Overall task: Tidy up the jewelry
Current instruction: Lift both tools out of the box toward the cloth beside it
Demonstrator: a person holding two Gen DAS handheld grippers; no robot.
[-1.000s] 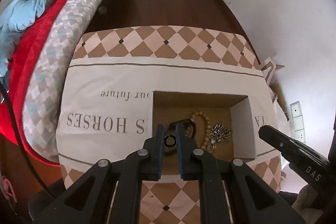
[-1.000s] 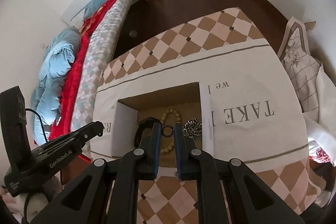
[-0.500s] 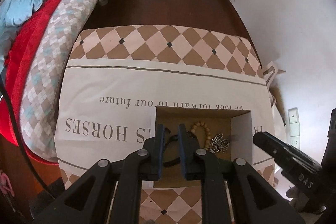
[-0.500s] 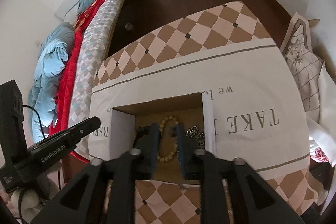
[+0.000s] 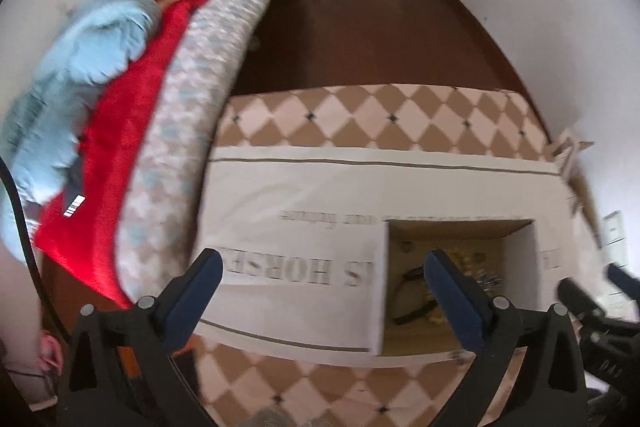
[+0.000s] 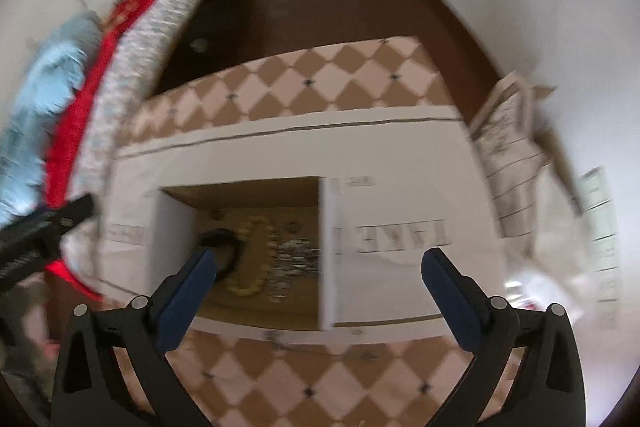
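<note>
An open box (image 6: pixel 172 239) with white sides and a brown floor stands on the printed tablecloth (image 6: pixel 280 155). In it lie a black bracelet (image 6: pixel 220 239), a pale bead bracelet (image 6: pixel 256 255), a silver chain (image 6: pixel 296 255) and a small ring (image 6: pixel 294 226). My right gripper (image 6: pixel 320 259) hangs above the box, jaws opening wide, nothing between them. My left gripper (image 5: pixel 322 267) is up over the box's left wall (image 5: pixel 380 279), jaws also opening wide and empty. In its view the black bracelet (image 5: pixel 412 291) and beads (image 5: pixel 468 259) show partly behind its right finger (image 5: pixel 444 275).
A bed (image 5: pixel 180 99) with a red blanket and blue bedding runs along the left, close to the table. Dark wooden floor (image 5: pixel 360 39) lies beyond. A paper bag (image 6: pixel 508 131) leans at the table's right by the white wall. Both views are blurred.
Both grippers were shut low over the box, the left on a black piece, the right on a small ring. Both now stand wide open and higher, and the views have tilted up.
</note>
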